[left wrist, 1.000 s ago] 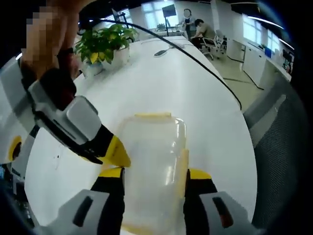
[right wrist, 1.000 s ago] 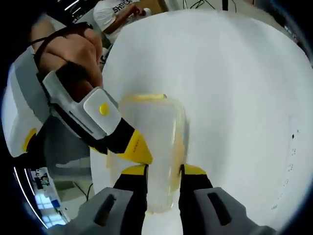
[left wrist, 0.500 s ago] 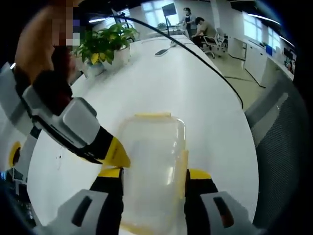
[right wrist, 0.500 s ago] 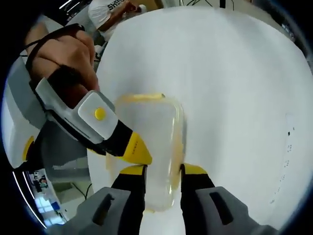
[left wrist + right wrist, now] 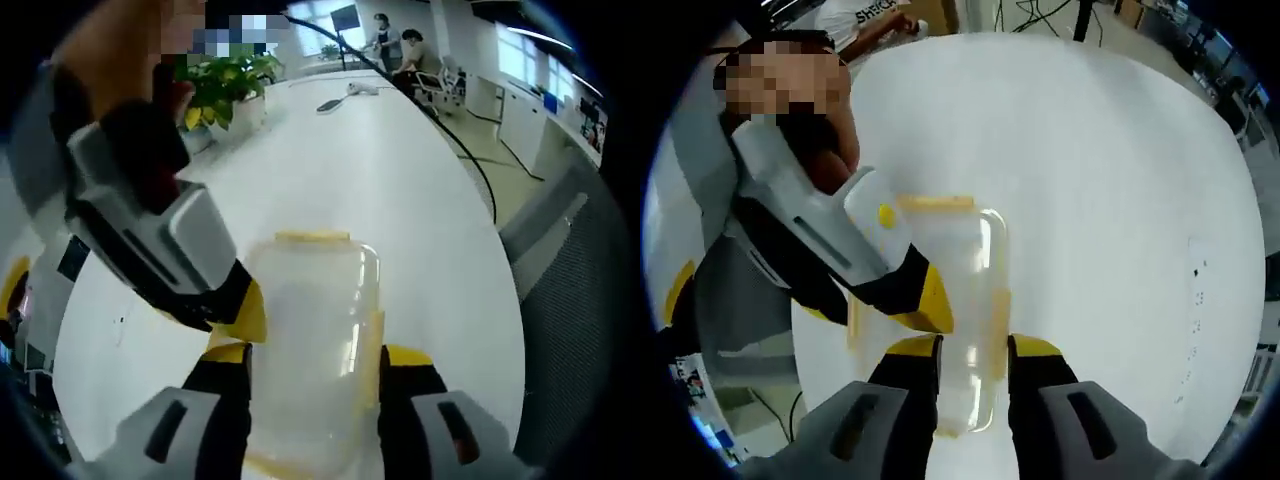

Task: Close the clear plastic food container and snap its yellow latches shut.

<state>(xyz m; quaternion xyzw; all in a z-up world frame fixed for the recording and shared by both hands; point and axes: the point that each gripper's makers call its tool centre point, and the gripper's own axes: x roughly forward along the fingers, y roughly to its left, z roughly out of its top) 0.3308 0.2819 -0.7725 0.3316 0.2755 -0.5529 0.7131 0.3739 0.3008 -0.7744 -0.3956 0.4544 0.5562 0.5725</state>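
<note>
Both grippers closed on a clear plastic food container, on a long white worktop.

Long white oval worktop carries everything; grey mesh chair back stands just beside its edge in the left gripper view. Leafy green potted plant in a white pot sits far up the worktop, well apart from the container. Clear rectangular plastic food container with yellow latches lies flat on the worktop, lid on top. Left gripper: yellow-tipped black jaws pressed against both long sides of the container. Right gripper: jaws likewise clamped narrowly on the container's near end. In each view the other gripper enters from the left, its yellow tip touching the container's side. Yellow latch strip at the far end; cannot tell if snapped.
</note>
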